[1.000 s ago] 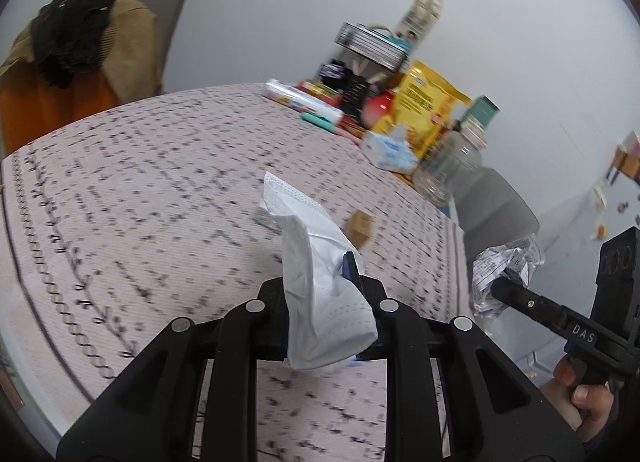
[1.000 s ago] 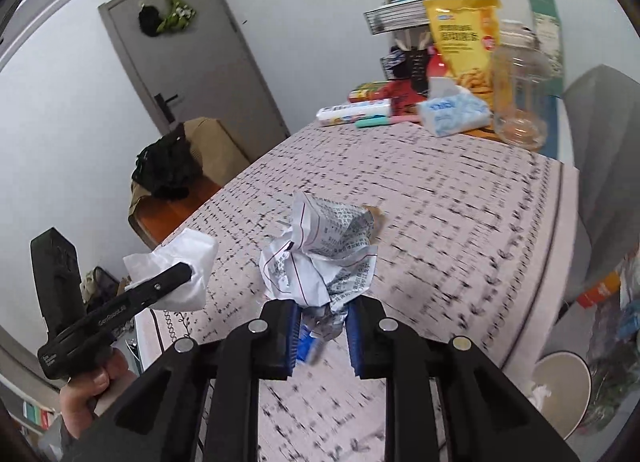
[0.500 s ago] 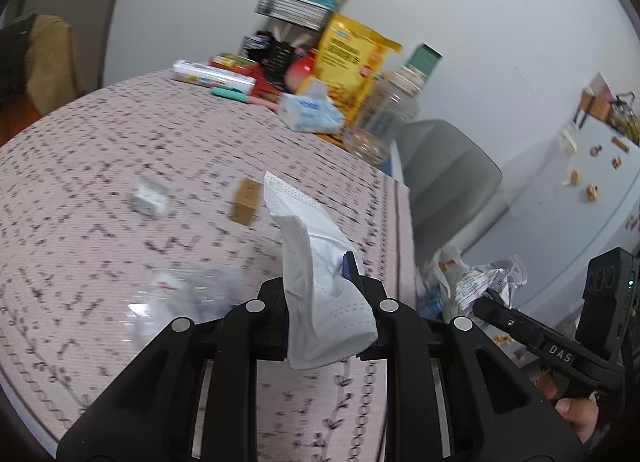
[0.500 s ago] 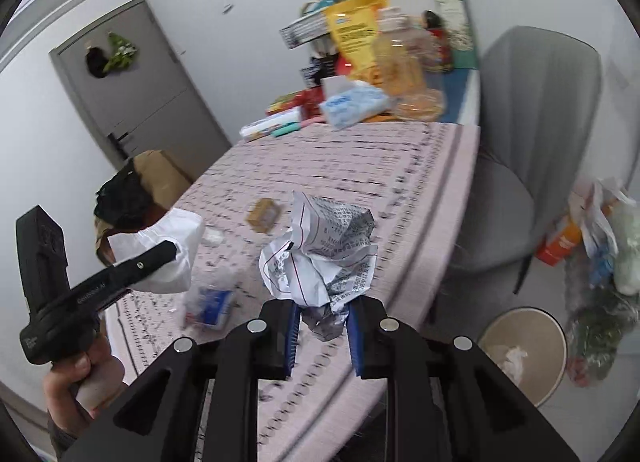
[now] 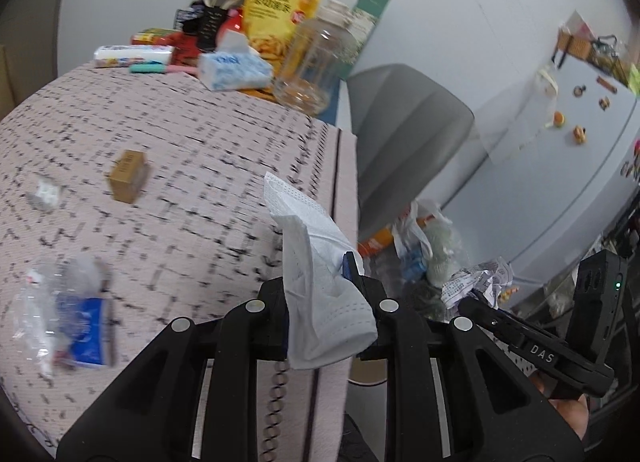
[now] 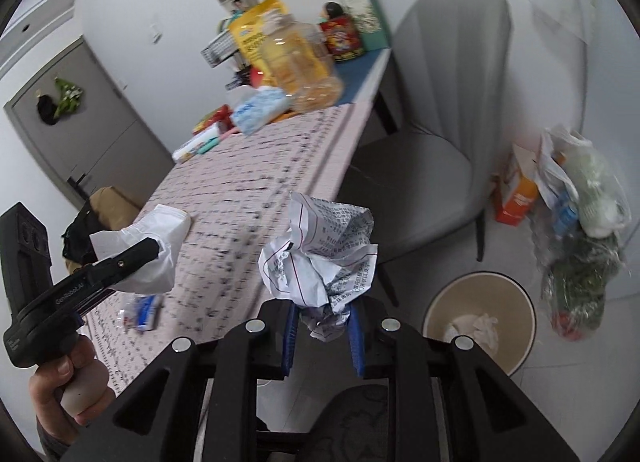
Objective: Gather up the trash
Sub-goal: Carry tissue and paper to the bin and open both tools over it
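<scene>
White tissue (image 5: 320, 294) pinched in the left claw (image 5: 320, 302), crumpled printed paper (image 6: 320, 262) in the right claw (image 6: 322, 326)

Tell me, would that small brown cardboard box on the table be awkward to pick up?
Probably not. The small brown box looks stiff and square-edged, so jaws should grip its flat sides without crushing it. It seems light for its size, so a nudge might slide it across the tablecloth. Sitting flat, it seems unlikely to roll or tip.
</scene>
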`<action>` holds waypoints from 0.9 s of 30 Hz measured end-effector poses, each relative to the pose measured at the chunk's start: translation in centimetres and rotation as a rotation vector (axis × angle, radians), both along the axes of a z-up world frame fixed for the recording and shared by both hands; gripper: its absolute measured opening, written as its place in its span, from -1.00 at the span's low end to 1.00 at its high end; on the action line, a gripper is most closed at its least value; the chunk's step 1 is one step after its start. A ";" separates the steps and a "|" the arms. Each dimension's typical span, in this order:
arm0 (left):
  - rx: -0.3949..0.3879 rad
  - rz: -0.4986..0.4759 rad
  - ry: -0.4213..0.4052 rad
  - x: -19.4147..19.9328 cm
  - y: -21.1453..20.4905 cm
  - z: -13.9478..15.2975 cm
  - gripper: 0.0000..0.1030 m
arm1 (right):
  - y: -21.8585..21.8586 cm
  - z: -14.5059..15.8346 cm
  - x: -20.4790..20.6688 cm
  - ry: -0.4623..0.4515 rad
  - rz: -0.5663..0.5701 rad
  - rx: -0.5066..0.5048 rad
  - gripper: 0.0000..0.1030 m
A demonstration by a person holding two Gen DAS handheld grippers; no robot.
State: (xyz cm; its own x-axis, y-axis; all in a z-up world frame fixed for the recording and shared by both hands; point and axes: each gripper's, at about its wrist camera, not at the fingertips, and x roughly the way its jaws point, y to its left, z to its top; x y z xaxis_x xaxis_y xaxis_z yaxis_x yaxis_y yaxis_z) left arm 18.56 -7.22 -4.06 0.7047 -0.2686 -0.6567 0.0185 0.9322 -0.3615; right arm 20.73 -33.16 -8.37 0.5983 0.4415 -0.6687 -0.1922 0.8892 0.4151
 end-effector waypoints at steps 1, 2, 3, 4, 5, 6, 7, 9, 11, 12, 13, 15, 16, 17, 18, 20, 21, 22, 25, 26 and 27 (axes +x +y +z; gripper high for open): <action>0.003 -0.009 0.006 0.3 -0.7 -0.2 -0.59 | -0.7 -0.6 0.1 0.007 -0.011 0.001 -0.57; 0.008 -0.019 0.012 0.6 -1.4 -0.4 -0.59 | -1.3 -1.0 0.3 0.014 -0.020 0.003 -0.57; 0.011 -0.025 0.016 0.9 -1.8 -0.5 -0.59 | -1.9 -1.5 0.5 0.021 -0.031 0.001 -0.57; 0.016 -0.032 0.021 1.2 -2.4 -0.7 -0.59 | -2.5 -2.0 0.5 0.027 -0.041 0.000 -0.56; 0.021 -0.038 0.025 1.4 -3.0 -0.8 -0.59 | -2.9 -2.5 0.7 0.034 -0.050 0.003 -0.56; 0.028 -0.046 0.033 1.8 -3.6 -1.1 -0.59 | -3.4 -2.9 0.9 0.043 -0.057 0.006 -0.56; 0.030 -0.053 0.037 2.1 -4.1 -1.3 -0.59 | -4.1 -3.8 1.1 0.055 -0.070 0.007 -0.56; 0.036 -0.061 0.051 2.7 -5.0 -1.8 -0.59 | -5.0 -5.0 1.7 0.073 -0.087 0.010 -0.54; 0.044 -0.072 0.063 3.2 -6.0 -2.2 -0.59 | -6.0 -6.2 2.2 0.090 -0.105 0.011 -0.53; 0.049 -0.078 0.068 3.5 -6.4 -2.5 -0.59 | -6.5 -6.8 2.4 0.100 -0.112 0.016 -0.52; 0.055 -0.083 0.073 3.8 -6.9 -2.7 -0.59 | -7.1 -7.6 2.8 0.110 -0.120 0.019 -0.52; 0.067 -0.094 0.085 4.3 -7.9 -3.2 -0.59 | -7.8 -8.8 3.5 0.125 -0.135 0.019 -0.52; 0.071 -0.097 0.090 4.5 -8.3 -3.4 -0.59 | -8.3 -9.6 3.9 0.136 -0.139 0.023 -0.52; 0.077 -0.102 0.095 4.8 -8.6 -3.6 -0.59 | -8.6 -10.2 4.2 0.142 -0.142 0.025 -0.51; 0.084 -0.107 0.102 5.0 -9.1 -3.9 -0.59 | -9.1 -11.0 4.7 0.151 -0.151 0.024 -0.51; 0.094 -0.117 0.113 5.5 -9.9 -4.4 -0.59 | -9.8 -12.1 5.2 0.166 -0.161 0.032 -0.51; 0.099 -0.126 0.118 5.8 -10.5 -4.7 -0.59 | -10.2 -12.7 5.5 0.174 -0.167 0.036 -0.51; 0.102 -0.132 0.122 6.1 -10.8 -4.9 -0.59 | -10.7 -13.3 5.9 0.182 -0.178 0.038 -0.51; 0.107 -0.155 0.142 6.9 -12.3 -5.7 -0.59 | -11.9 -15.2 7.0 0.208 -0.196 0.050 -0.41; 0.108 -0.162 0.149 7.1 -12.8 -6.1 -0.59 | -12.3 -15.8 7.2 0.214 -0.198 0.056 -0.30; 0.111 -0.171 0.158 7.4 -13.4 -6.5 -0.59 | -12.6 -16.3 7.4 0.219 -0.201 0.062 -0.14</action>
State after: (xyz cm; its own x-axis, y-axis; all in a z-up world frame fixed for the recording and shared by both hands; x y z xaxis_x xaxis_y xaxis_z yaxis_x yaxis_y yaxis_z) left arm 25.98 -20.61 -10.58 0.5413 -0.2951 -0.7874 0.1308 0.9546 -0.2678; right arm 28.18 -45.74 -24.71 0.5224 0.3725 -0.7670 0.0853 0.8722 0.4817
